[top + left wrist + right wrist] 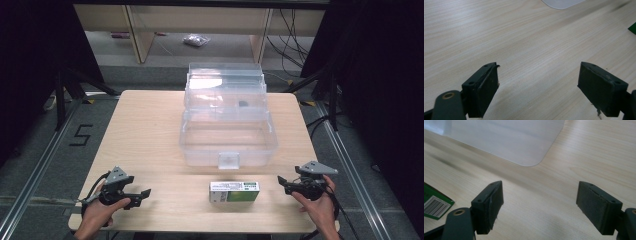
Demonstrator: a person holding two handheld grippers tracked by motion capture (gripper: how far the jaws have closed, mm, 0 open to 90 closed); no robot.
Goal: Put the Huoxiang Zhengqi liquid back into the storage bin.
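Both hands enter from the near edge of the table, each holding 1 gripper. Left gripper: held low over the near left part of the table, jaws pointing toward the middle; in the left gripper view its 2 black jaws stand wide apart with bare wood between them, so it is released and grasps nothing. Right gripper: held over the near right part, jaws pointing left toward the carton; in the right gripper view its jaws are likewise spread, with only wood between them, released.

Carton: green and white, lying flat on the table between the 2 grippers, nearer the right one, apart from both. Its barcoded end shows at the left edge of the right gripper view, and 1 green corner at the right edge of the left gripper view.

Box: clear plastic, lid open and raised at the far side, standing at mid-table just beyond the carton. Its rounded corner appears in both gripper views.
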